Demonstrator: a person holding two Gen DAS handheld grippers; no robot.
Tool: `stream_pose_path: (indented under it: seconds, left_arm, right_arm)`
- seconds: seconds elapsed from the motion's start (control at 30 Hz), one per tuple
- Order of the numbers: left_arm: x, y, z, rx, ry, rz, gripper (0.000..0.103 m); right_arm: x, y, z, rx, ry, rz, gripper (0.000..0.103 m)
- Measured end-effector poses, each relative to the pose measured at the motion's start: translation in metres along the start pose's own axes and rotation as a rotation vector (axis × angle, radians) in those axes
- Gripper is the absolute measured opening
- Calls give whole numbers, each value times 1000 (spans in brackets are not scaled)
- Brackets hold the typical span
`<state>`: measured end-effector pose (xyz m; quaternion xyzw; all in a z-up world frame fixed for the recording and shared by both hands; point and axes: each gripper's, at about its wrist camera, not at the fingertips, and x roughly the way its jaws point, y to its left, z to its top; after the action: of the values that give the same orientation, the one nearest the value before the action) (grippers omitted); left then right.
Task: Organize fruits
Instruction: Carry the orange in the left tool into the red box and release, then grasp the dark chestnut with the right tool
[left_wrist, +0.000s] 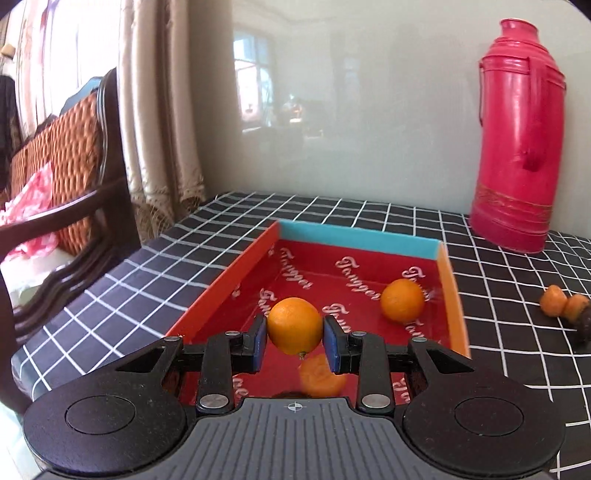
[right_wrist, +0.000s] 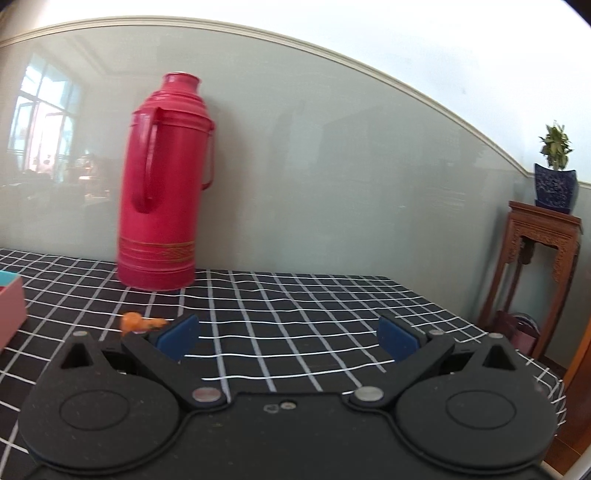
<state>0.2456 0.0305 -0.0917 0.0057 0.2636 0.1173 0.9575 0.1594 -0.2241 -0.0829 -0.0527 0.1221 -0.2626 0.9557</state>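
- Left gripper (left_wrist: 294, 338) has its jaws clamped on an orange (left_wrist: 294, 325), blue pads pressing its two sides at the widest girth, fruit held just above the tray floor.
- That looks a sound hold: an orange is round, firm with a little give, fairly light, its waxy skin a touch slippery, so a squeeze across the middle should keep it from rolling out. Too hard a pinch could bruise it.
- No real long axis on a ball like this; its small stem nub points downward, toward the glossy floor, where an orange reflection shows beneath it.
- Below and around sits the red tray (left_wrist: 406, 248), with orange side walls and a blue far wall.
- A second orange (left_wrist: 402, 300) rests inside it near the right wall, well apart from the held one.
- Out on the checked counter (left_wrist: 498, 295), to the right of the tray, lie small orange fruits (left_wrist: 563, 307), too blurred to name.
- A pink thermos (left_wrist: 517, 147) stands upright at the back.
- Right gripper (right_wrist: 288, 338) hovers over bare counter, jaws spread wide, holding nothing.
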Motion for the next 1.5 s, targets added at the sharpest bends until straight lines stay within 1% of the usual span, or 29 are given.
stream_pose_path:
  seconds: [0.3,0.43,0.53,0.57,0.6,0.63,0.67,0.7,0.73,0.77,0.83,0.9,1.0,1.07,1.1,1.13,1.2,1.3,1.33,1.37,1.43,1.5]
  left_arm:
    - [4,13,-3,-22,40,4,33]
    - [3,17,-4,-24,46,4,33]
    - [6,22,-5,-41,70,-4,33]
    - [6,24,-5,-49,75,-7,46]
    - [5,26,-5,-57,73,-5,66]
    - [2,26,-4,-58,57,-1,80]
    - [-3,27,-4,-60,38,-29,90]
    - [-8,26,-3,-55,18,-26,96]
    - [-12,25,-3,-40,-7,-26,98]
    - [-16,23,-3,-25,-26,-13,103]
    - [-21,23,-2,-16,-63,4,103]
    - [-25,28,1,-34,-88,5,103]
    - [-27,36,3,-61,-106,28,103]
    - [-27,40,4,-80,-109,32,103]
    - [-27,42,4,-87,-109,32,103]
    - [-26,44,4,-91,-108,32,103]
    - [-25,45,4,-92,-106,36,103]
    - [-23,47,3,-91,-98,39,103]
    - [-22,48,3,-92,-95,41,103]
    - [-22,48,3,-93,-93,43,103]
    - [-20,50,2,-95,-87,44,103]
    - [-19,50,2,-96,-79,46,103]
  right_arm:
    - [-7,23,3,-11,-5,71,97]
    - [-8,31,4,-20,-5,91,97]
    - [-7,37,3,-33,5,114,97]
    - [-6,39,3,-37,4,127,97]
    - [-5,40,3,-43,4,145,97]
    - [-4,41,3,-49,8,162,97]
    - [-1,43,4,-58,19,180,97]
    - [2,45,5,-65,30,196,97]
    - [6,47,5,-69,42,213,97]
    - [9,48,5,-70,55,230,97]
    - [17,52,5,-70,82,268,97]
    - [27,55,6,-65,118,307,97]
    - [45,61,6,-52,188,349,96]
    - [62,65,7,-52,228,354,92]
    - [71,66,8,-50,253,356,88]
    - [81,67,8,-42,277,358,81]
    - [98,66,8,-17,325,365,73]
    - [116,67,6,-2,364,359,72]
    - [119,68,5,-4,367,360,70]
    - [122,69,4,-7,369,367,66]
    - [124,70,3,-6,384,379,29]
    - [122,69,1,5,384,383,29]
